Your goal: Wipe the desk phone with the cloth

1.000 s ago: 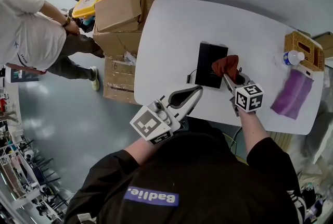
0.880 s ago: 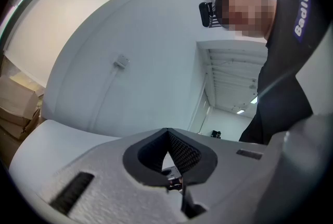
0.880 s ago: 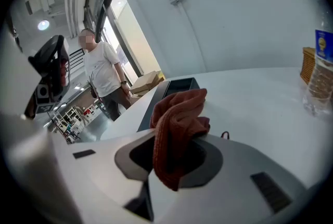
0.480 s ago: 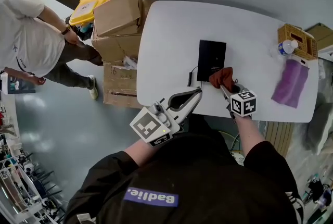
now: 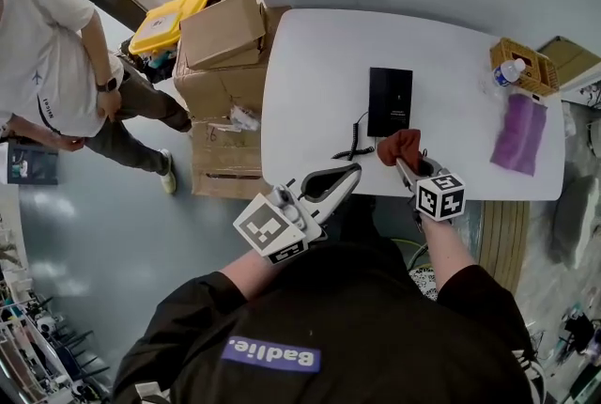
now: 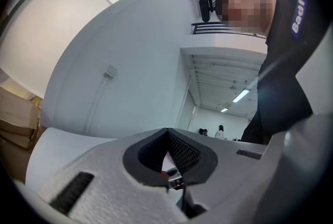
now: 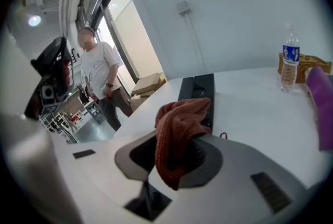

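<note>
The black desk phone (image 5: 390, 101) lies flat in the middle of the white table (image 5: 310, 64), its coiled cord (image 5: 352, 146) trailing off its near left corner. My right gripper (image 5: 404, 158) is shut on a rust-red cloth (image 5: 399, 147), which hangs bunched just in front of the phone's near end, apart from it. In the right gripper view the cloth (image 7: 179, 129) drapes out of the right gripper (image 7: 178, 139), with the phone (image 7: 200, 91) beyond. My left gripper (image 5: 331, 183) hovers shut and empty over the table's near edge; the left gripper (image 6: 167, 137) faces a bare wall.
A purple cloth (image 5: 516, 132), a wicker basket (image 5: 522, 64) and a water bottle (image 5: 507, 70) sit at the table's right end. Stacked cardboard boxes (image 5: 223, 40) and a yellow bin (image 5: 164, 22) stand by its left end. A person (image 5: 56, 64) stands on the floor further left.
My right gripper has drawn the cloth off the phone's near right corner toward me, so it now hangs in front of the phone. The left gripper has stayed put.
</note>
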`<state>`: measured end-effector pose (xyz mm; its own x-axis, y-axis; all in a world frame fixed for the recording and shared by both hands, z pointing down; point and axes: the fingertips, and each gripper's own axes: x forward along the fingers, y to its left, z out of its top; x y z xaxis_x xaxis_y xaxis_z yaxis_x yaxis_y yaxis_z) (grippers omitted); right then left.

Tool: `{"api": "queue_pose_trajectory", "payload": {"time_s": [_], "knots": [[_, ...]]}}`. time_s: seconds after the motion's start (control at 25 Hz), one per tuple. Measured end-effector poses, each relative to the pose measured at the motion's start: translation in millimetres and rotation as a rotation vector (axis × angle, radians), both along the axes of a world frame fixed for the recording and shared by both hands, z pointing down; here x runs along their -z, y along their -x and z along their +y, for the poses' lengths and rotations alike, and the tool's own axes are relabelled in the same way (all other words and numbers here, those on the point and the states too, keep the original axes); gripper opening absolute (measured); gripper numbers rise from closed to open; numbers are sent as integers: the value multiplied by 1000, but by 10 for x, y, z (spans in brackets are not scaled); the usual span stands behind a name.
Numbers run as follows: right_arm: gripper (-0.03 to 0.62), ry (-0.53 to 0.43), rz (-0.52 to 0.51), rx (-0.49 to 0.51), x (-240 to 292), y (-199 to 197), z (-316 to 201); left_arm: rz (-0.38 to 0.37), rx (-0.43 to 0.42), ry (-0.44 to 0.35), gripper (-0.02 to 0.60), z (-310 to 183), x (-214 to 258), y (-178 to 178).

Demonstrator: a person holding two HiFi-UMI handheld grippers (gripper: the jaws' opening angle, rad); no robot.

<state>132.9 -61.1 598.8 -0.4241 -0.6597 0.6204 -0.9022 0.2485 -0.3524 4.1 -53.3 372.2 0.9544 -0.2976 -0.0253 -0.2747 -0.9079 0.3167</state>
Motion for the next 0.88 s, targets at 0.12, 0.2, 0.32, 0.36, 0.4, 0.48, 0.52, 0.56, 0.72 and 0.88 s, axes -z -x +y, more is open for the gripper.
{"api": "queue_pose_trajectory", "payload": {"time_s": [0.12, 0.2, 0.32, 0.36, 0.4, 0.48, 0.52, 0.56, 0.72, 0.88], "knots": [[94, -36, -19, -16, 244, 230, 136, -1, -12, -9, 6, 126, 36, 227], [94, -58, -31, -26, 387, 431, 254, -5, -24, -14, 6, 229, 50, 392], [94, -87, -59, -42, 555, 763, 480, -3, -43, -22, 6, 404, 68, 652], [94, -95, -68, -45, 607, 869, 551, 3, -45, -26, 6, 447, 84, 734], [94, -101, -76, -46, 663, 972, 619, 11, -46, -29, 6, 483, 105, 812], [94, -113, -91, -40, 792, 1180, 759, 28, -45, -28, 6, 557, 145, 959], [94, -120, -97, -33, 868, 1285, 830, 33, -45, -24, 6, 601, 160, 1030], [94, -129, -103, -25, 955, 1386, 899, 37, -46, -18, 6, 648, 171, 1098], [94, -197, -140, 11, 1381, 1702, 1079, 41, -44, -6, 6, 796, 194, 1289], [94, -272, -183, 55, 1759, 1893, 1182, 39, -35, -15, 6, 885, 237, 1344]]}}
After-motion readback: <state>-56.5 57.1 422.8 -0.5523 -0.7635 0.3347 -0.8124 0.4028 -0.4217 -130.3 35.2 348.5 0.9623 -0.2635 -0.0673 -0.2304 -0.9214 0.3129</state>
